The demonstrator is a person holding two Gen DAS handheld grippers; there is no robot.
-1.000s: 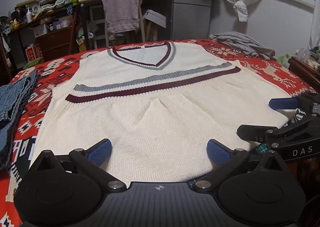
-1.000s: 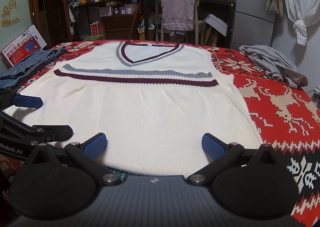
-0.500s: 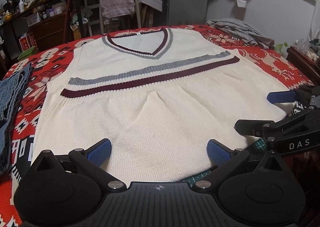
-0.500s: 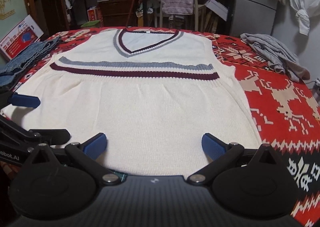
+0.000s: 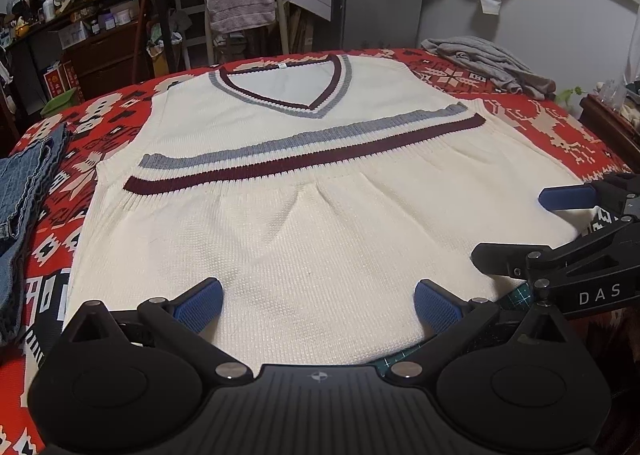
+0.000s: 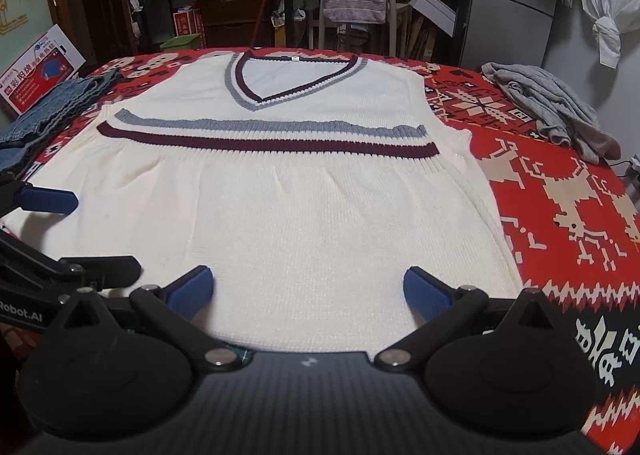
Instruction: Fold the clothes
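Left-wrist view, left to right: folded blue denim (image 5: 24, 191) at the far left edge; a cream knitted vest (image 5: 304, 215) with grey and maroon stripes lying flat, front up, V-neck away from the cameras, on the red patterned cloth (image 5: 552, 123) covering the surface; a crumpled grey garment (image 5: 492, 63) at the far right corner. The left gripper (image 5: 318, 305) hovers at the vest's near hem, jaws wide apart, nothing between them; the right gripper (image 5: 560, 227) enters from the right edge, likewise spread open beside the hem corner. A green cutting mat (image 5: 516, 295) peeks out under the hem, plainer here than in the other view.

Right-wrist view: a printed cardboard box (image 6: 36, 75) at far left, unseen by the other camera; the left gripper (image 6: 60, 231) at the left edge; the right gripper (image 6: 306, 293), jaws apart, over the hem; a knotted white curtain (image 6: 608, 15) at far right.
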